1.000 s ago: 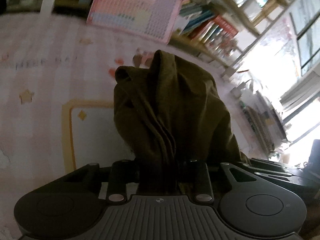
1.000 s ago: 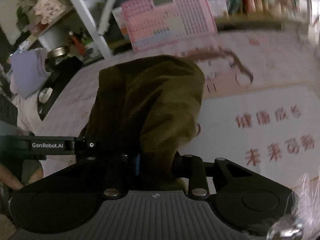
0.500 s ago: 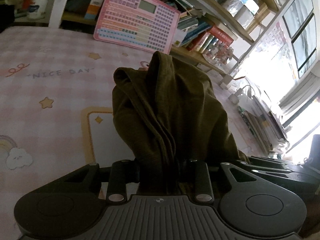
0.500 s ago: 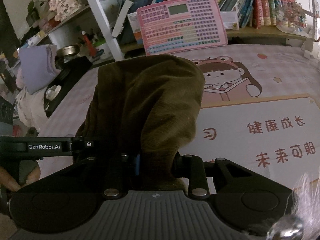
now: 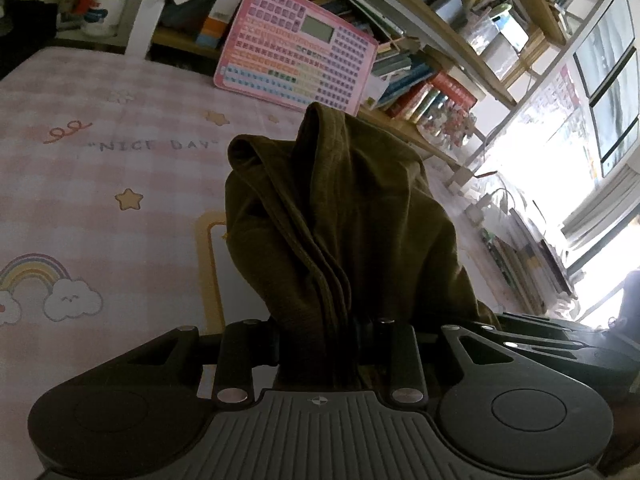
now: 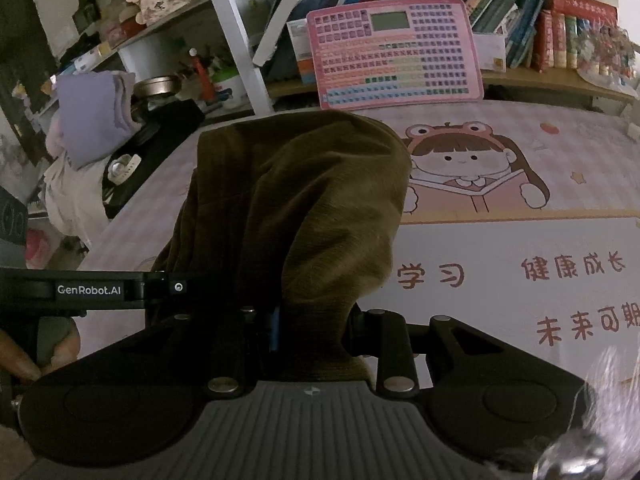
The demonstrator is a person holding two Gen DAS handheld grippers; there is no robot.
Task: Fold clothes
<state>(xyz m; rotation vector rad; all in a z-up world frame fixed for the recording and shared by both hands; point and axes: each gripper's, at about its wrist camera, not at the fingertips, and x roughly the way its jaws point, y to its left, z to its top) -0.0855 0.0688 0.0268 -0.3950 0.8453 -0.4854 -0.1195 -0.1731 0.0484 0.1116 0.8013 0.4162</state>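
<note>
Left wrist view: a desk (image 5: 100, 168) covered with a pink checked mat printed with stars, a rainbow and "NICE DAY" fills the scene, with bookshelves (image 5: 440, 40) along its far edge. Against the shelves leans a pink keyboard toy (image 5: 296, 68). An olive-green garment (image 5: 340, 216) hangs bunched above the mat at the near middle, its folds gathered between the fingers of the left gripper (image 5: 320, 344), which are closed on the cloth. Right wrist view: the same garment (image 6: 304, 208) rises in a rounded hump from the right gripper (image 6: 312, 336), whose fingers also clamp its cloth. At the left, the other gripper's black bar sits against the fabric. Far left, a purple cloth (image 6: 96, 108) lies on a pile beside the desk.
</note>
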